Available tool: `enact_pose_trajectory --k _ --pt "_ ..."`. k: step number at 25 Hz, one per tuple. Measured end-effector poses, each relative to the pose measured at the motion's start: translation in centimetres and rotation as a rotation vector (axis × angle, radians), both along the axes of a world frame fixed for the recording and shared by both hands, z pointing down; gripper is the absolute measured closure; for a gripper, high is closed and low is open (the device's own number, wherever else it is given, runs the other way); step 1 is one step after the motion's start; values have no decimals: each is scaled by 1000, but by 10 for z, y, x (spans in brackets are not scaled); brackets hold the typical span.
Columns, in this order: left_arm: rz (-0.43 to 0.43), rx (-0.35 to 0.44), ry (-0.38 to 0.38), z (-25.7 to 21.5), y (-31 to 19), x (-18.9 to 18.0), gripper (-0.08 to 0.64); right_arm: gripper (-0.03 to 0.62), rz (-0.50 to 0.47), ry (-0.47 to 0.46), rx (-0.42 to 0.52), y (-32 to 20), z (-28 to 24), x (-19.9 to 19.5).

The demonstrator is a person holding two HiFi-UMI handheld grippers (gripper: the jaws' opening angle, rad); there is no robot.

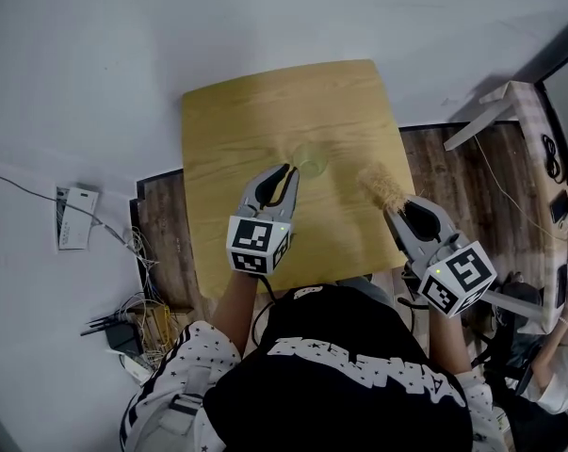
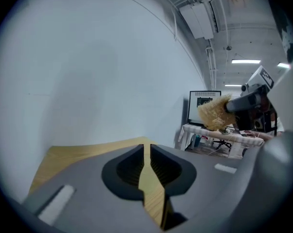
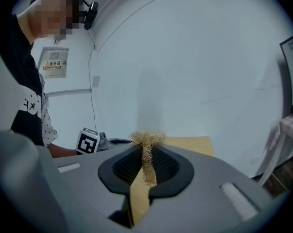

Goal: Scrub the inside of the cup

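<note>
**Cup stands alone, scrubber not in it yet**

Cup [image 1: 308, 157] is made of clear glass, so it is hard to see. It stands on the wooden table [image 1: 229, 121], close to the middle.

Just left of the cup, and a little nearer to the person, is the left gripper [image 1: 287, 173]. Its jaws are almost together, with only a thin slit left between them. Its own view shows just table wood through that slit and no glass. So it holds nothing. Its tips are very near the cup, but I cannot tell if they touch it.

Right of the cup, and apart from it, is the scrubber [image 1: 381, 185]. It is a fuzzy, straw-coloured bundle, and it is up off the table. Farther right of the cup is the right gripper [image 1: 402, 212]. Its jaws are clamped on the scrubber, and fuzzy strands poke out from between them.

How far along is the job? I think no scrubbing is going on right now, because the scrubber is outside the cup and nothing holds the cup steady. I cannot tell if the inside has been scrubbed at all. As things look, the cup needs to be held and the scrubber needs to go inside and rub around.
</note>
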State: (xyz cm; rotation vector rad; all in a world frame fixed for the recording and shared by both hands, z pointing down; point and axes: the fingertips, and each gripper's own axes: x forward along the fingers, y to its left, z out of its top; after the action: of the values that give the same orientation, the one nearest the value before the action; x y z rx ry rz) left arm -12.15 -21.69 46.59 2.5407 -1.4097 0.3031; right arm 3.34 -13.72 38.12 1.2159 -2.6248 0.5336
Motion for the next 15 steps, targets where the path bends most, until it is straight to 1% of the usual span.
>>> enact_pose_trajectory --k 2,6,10,15 --pt "-20 22 -21 -8 1 -4 556 532 -4 -12 9 0 -2 1" --pt "-29 67 -97 -24 6 -4 558 532 -4 -34 25 -1 -6 5" --pt "-44 74 -113 -39 10 -1 558 532 -17 -55 44 -1 -10 8" --pt "-50 100 -136 -58 13 2 558 532 -35 -77 61 -3 -12 9"
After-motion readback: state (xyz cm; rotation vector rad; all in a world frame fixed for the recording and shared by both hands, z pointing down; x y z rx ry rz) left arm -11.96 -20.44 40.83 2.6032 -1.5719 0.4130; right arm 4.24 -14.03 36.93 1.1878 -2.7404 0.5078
